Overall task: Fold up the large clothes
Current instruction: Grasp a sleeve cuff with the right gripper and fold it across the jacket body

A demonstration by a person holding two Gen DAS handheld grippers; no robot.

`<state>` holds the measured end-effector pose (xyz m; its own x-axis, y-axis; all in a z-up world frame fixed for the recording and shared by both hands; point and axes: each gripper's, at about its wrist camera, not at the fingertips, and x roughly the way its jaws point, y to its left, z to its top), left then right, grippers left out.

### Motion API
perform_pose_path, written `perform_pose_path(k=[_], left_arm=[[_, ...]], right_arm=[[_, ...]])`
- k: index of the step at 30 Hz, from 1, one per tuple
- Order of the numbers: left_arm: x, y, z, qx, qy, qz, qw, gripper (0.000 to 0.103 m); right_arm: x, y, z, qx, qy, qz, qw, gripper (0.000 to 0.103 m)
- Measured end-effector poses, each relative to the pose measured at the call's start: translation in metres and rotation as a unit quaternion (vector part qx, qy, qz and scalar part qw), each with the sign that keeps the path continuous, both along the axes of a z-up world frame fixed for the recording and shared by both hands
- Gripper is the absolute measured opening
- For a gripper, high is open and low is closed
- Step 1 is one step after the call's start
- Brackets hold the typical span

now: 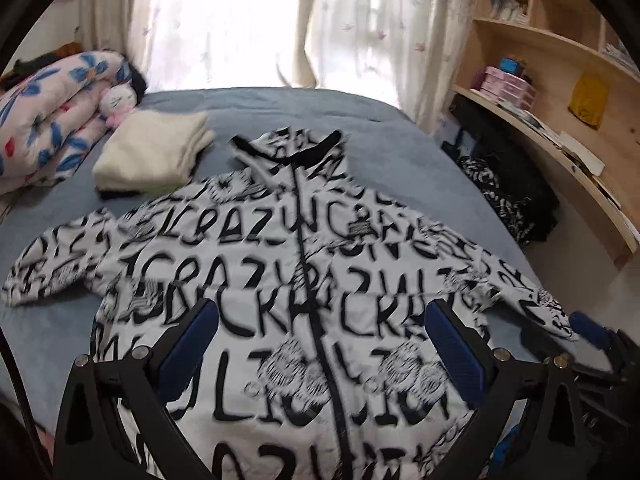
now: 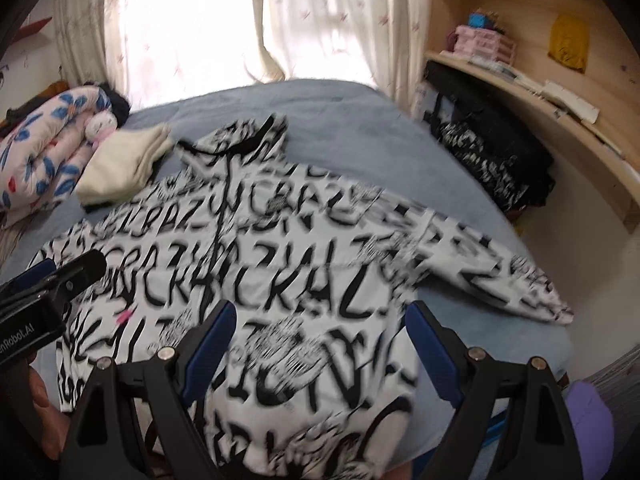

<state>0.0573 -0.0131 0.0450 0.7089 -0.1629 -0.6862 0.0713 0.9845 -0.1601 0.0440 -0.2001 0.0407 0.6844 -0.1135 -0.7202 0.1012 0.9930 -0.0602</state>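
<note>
Right wrist view alone shows purple cloth [image 2: 588, 412] beside jacket [image 2: 280, 280].

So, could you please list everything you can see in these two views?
jacket: one, white with black lettering, spread flat on the bed, zip up
bed: one, grey-blue cover
folded garment: one, cream, beside the jacket's collar
quilt: one, pink with blue flowers, rolled at the bed's far left
doll: one, white and pink, against the quilt
curtains: pale, floral, behind the bed
shelves: wooden, right wall
left tongs: open, above the jacket
right tongs: open, above the jacket
</note>
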Motion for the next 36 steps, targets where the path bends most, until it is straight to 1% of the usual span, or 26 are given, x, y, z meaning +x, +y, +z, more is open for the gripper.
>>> perform_pose_path(k=[2,5,8,9,10,11,12,14,15,16,18,20,21,23,24,25,26,28,29,30,31,32,33,34,36], left_arm=[[0.011,-0.013,0.011,0.005,-0.012,-0.011,0.9999,0.102],[0.028,-0.035,0.026,0.017,-0.045,-0.027,0.9985,0.102],[0.044,-0.059,0.039,0.019,-0.081,-0.046,0.9954,0.102],[0.049,-0.068,0.043,0.014,-0.091,-0.056,0.9942,0.102],[0.055,-0.075,0.046,0.011,-0.097,-0.063,0.9932,0.102],[0.062,-0.083,0.048,0.011,-0.104,-0.069,0.9921,0.102],[0.068,-0.093,0.049,0.017,-0.109,-0.074,0.9911,0.102],[0.081,-0.115,0.048,0.044,-0.117,-0.075,0.9893,0.102],[0.088,-0.125,0.044,0.049,-0.115,-0.082,0.9888,0.102],[0.094,-0.134,0.039,0.047,-0.107,-0.091,0.9890,0.102],[0.108,-0.152,0.025,0.040,-0.069,-0.111,0.9906,0.102],[0.124,-0.171,0.004,0.038,-0.032,-0.126,0.9908,0.098],[0.133,-0.183,-0.010,0.043,-0.009,-0.128,0.9908,0.096],[0.138,-0.194,-0.035,0.048,0.021,-0.128,0.9904,0.094],[0.144,-0.204,-0.050,0.057,0.039,-0.127,0.9895,0.091],[0.146,-0.209,-0.063,0.061,0.052,-0.130,0.9883,0.086],[0.149,-0.216,-0.076,0.067,0.065,-0.134,0.9866,0.082],[0.155,-0.230,-0.100,0.081,0.091,-0.149,0.9813,0.056],[0.160,-0.239,-0.115,0.081,0.111,-0.163,0.9770,0.054],[0.164,-0.244,-0.128,0.070,0.132,-0.171,0.9737,0.053],[0.166,-0.247,-0.138,0.056,0.148,-0.174,0.9720,0.053],[0.167,-0.249,-0.147,0.039,0.162,-0.172,0.9711,0.053],[0.167,-0.251,-0.152,0.027,0.167,-0.171,0.9708,0.053],[0.168,-0.254,-0.158,0.016,0.169,-0.172,0.9703,0.053],[0.168,-0.261,-0.166,0.014,0.168,-0.176,0.9698,0.053]], right_arm=[[0.005,-0.015,0.017,-0.019,-0.022,-0.025,0.999,0.088],[0.012,-0.044,0.043,-0.049,-0.053,-0.069,0.995,0.088],[0.018,-0.075,0.059,-0.100,-0.085,-0.132,0.983,0.088],[0.020,-0.089,0.063,-0.115,-0.096,-0.147,0.978,0.088],[0.022,-0.098,0.066,-0.118,-0.097,-0.151,0.977,0.088],[0.025,-0.111,0.068,-0.112,-0.095,-0.151,0.978,0.088],[0.028,-0.129,0.068,-0.094,-0.087,-0.152,0.980,0.088],[0.032,-0.159,0.067,-0.053,-0.077,-0.155,0.983,0.088],[0.035,-0.177,0.063,-0.031,-0.071,-0.161,0.984,0.088],[0.037,-0.191,0.058,-0.017,-0.060,-0.171,0.983,0.088],[0.044,-0.223,0.040,0.016,-0.026,-0.191,0.981,0.088],[0.046,-0.248,0.022,0.043,0.002,-0.207,0.977,0.088],[0.045,-0.262,0.007,0.060,0.021,-0.221,0.973,0.088],[0.045,-0.289,-0.022,0.096,0.053,-0.242,0.964,0.087],[0.045,-0.299,-0.033,0.111,0.065,-0.252,0.959,0.087],[0.043,-0.313,-0.048,0.133,0.082,-0.269,0.950,0.087],[0.038,-0.329,-0.065,0.163,0.098,-0.288,0.938,0.087],[0.028,-0.348,-0.089,0.220,0.118,-0.316,0.915,0.087],[0.023,-0.358,-0.100,0.250,0.125,-0.328,0.902,0.087],[0.017,-0.367,-0.114,0.285,0.132,-0.338,0.887,0.087],[0.014,-0.372,-0.122,0.300,0.137,-0.345,0.879,0.087],[0.013,-0.376,-0.130,0.311,0.141,-0.350,0.872,0.087],[0.011,-0.380,-0.137,0.321,0.141,-0.354,0.867,0.087],[0.013,-0.382,-0.141,0.328,0.139,-0.354,0.865,0.087],[0.016,-0.387,-0.148,0.340,0.131,-0.357,0.860,0.087]])
